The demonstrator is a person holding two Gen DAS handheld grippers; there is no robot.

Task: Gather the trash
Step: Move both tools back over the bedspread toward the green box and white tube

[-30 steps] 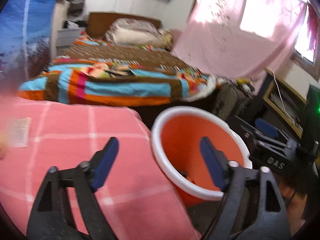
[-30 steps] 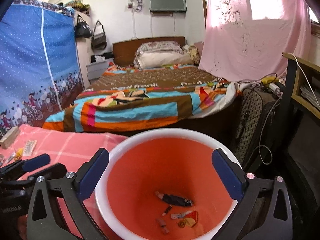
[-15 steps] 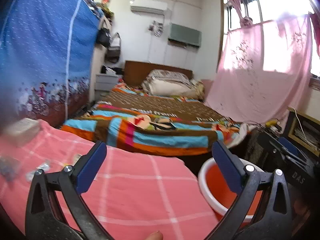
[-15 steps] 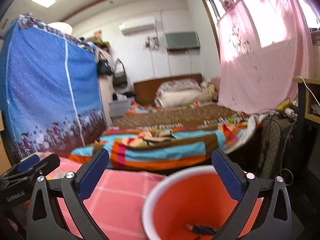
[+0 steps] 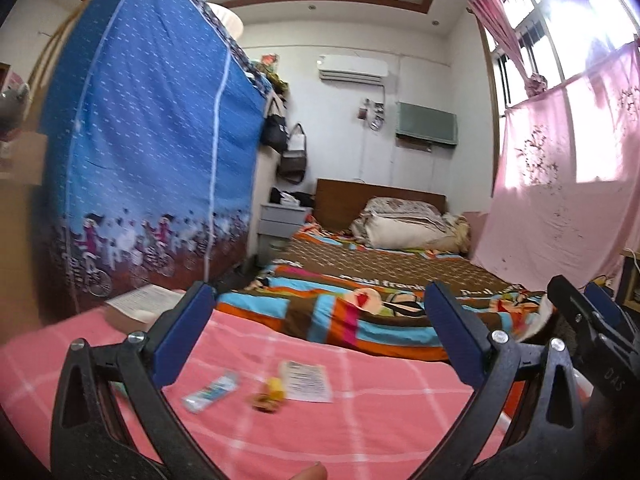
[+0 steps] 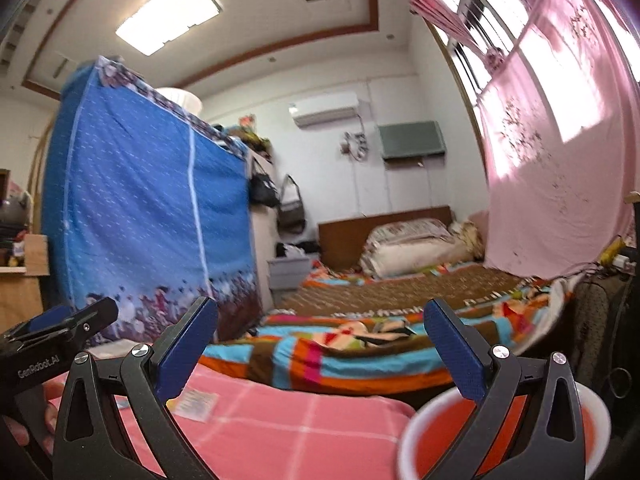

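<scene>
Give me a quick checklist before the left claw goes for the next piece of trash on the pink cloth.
1. Left claw open and holding nothing: ok.
2. Trash in view ahead of it: ok. A blue-white wrapper, a yellow scrap and a paper slip lie on the pink cloth.
3. Pieces separated enough to pick one alone: not ok. The yellow scrap sits against the paper slip.
4. Right claw open and empty: ok.
5. Orange bucket within view for the drop: ok, beside the cloth's edge.
6. Room left in the bucket: cannot tell, its bottom is hidden.
</scene>
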